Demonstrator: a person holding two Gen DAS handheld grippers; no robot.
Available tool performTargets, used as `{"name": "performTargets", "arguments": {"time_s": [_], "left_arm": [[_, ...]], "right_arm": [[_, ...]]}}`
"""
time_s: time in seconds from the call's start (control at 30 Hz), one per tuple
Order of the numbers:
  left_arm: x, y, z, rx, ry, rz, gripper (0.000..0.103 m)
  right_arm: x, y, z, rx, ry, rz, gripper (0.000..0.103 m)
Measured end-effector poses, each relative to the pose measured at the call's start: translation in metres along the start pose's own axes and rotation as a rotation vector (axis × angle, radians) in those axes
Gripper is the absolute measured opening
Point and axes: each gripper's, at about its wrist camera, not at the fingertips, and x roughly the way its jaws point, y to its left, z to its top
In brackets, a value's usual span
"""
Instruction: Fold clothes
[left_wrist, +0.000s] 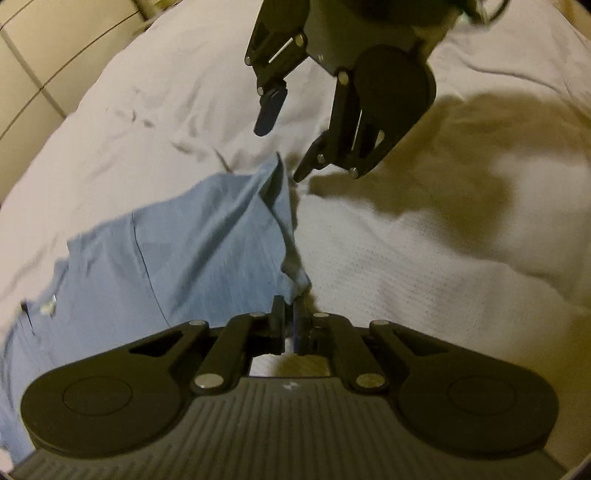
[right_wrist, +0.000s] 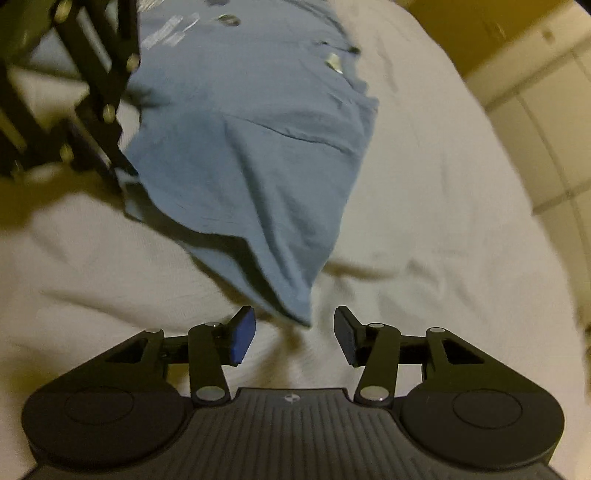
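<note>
- On a white bedsheet (left_wrist: 424, 258), a blue garment (left_wrist: 166, 251) is spread, with the sheet wrinkled around it.
- In the left wrist view, the left gripper (left_wrist: 290, 317) is seen closed, with a bunched edge of the garment pinched between its fingers (left_wrist: 277, 314).
- From that pinch the cloth is drawn up in a ridge, and the rest of the garment lies away to the left on the sheet.
- A dark seam line is seen across the garment, and small pale marks are seen near its far left edge.
- The right gripper (left_wrist: 280, 151) is seen in the same view above the sheet, its jaws spread wide apart and nothing held between them.
- Its lower fingertip is seen just beside the far raised corner of the garment; contact cannot be told.
- A shadow of the right gripper is cast on the sheet to its right.
- In the right wrist view, the right gripper (right_wrist: 294, 334) is shown open, blue pads (right_wrist: 243, 334) facing inward.
- A hanging corner of the garment (right_wrist: 258, 166) is seen just beyond the gap between the pads, untouched by them.
- The left gripper (right_wrist: 110, 170) is seen at the left of this view, blurred, at the garment's lifted edge.
- Pale cabinet panels (right_wrist: 535, 122) are seen beyond the bed at the upper right.
</note>
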Motion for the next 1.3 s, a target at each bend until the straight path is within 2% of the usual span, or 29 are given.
{"name": "performTargets", "arguments": {"time_s": [0.07, 0.13, 0.17, 0.2, 0.23, 0.4, 0.47, 0.53, 0.57, 0.8, 0.87, 0.9, 0.93, 0.97, 1.0, 1.13, 1.2, 1.3], "left_arm": [[0.000, 0.004, -0.001, -0.037, -0.003, -0.002, 0.002], [0.001, 0.007, -0.002, -0.062, -0.005, -0.001, 0.002], [0.001, 0.009, -0.002, -0.075, -0.005, -0.003, 0.002], [0.001, 0.010, -0.002, -0.084, -0.006, -0.005, 0.002], [0.001, 0.010, -0.002, -0.088, -0.007, -0.006, 0.002], [-0.002, 0.018, -0.001, -0.161, -0.019, -0.020, 0.002], [-0.001, 0.027, -0.002, -0.213, -0.025, -0.029, 0.002], [-0.001, 0.033, -0.004, -0.254, -0.032, -0.038, 0.002], [-0.002, 0.035, -0.005, -0.266, -0.035, -0.041, 0.002], [-0.007, 0.041, -0.013, -0.360, -0.045, -0.058, 0.002], [-0.009, 0.043, -0.014, -0.373, -0.046, -0.059, 0.002], [-0.009, 0.043, -0.014, -0.372, -0.047, -0.060, 0.002], [-0.010, 0.042, -0.014, -0.368, -0.048, -0.061, 0.002], [-0.011, 0.041, -0.013, -0.360, -0.049, -0.062, 0.002], [-0.012, 0.040, -0.012, -0.349, -0.051, -0.064, 0.002], [-0.019, 0.040, -0.010, -0.349, -0.071, -0.071, 0.002], [-0.024, 0.048, -0.010, -0.421, -0.084, -0.072, 0.002], [-0.031, 0.073, -0.022, -0.648, -0.091, -0.085, 0.002]], "right_arm": [[0.008, 0.005, 0.000, -0.069, -0.010, -0.004, 0.040], [0.014, 0.009, 0.000, -0.140, -0.009, -0.001, 0.023], [0.015, 0.008, -0.001, -0.147, -0.004, 0.004, 0.016], [0.016, 0.006, -0.001, -0.148, 0.002, 0.010, 0.005], [0.016, 0.004, -0.002, -0.148, 0.008, 0.016, 0.000], [0.010, -0.002, -0.009, -0.161, 0.044, 0.000, 0.001], [0.011, 0.000, -0.014, -0.192, 0.052, -0.023, 0.014], [0.011, 0.005, -0.018, -0.228, 0.040, -0.051, 0.039], [0.011, 0.007, -0.019, -0.246, 0.034, -0.065, 0.040], [0.025, 0.019, -0.007, -0.310, -0.012, -0.056, 0.039], [0.027, 0.020, -0.006, -0.314, -0.016, -0.044, 0.032], [0.026, 0.019, -0.006, -0.308, -0.013, -0.033, 0.024], [0.025, 0.017, -0.005, -0.296, -0.007, -0.025, 0.010], [0.023, 0.015, -0.005, -0.283, -0.001, -0.018, 0.004], [0.019, 0.014, -0.006, -0.272, 0.002, -0.016, 0.000], [-0.003, 0.003, -0.001, -0.259, -0.009, -0.025, 0.000], [-0.013, -0.009, 0.010, -0.248, -0.021, -0.048, 0.000], [-0.019, -0.026, 0.035, -0.251, -0.052, -0.082, 0.000]]}}
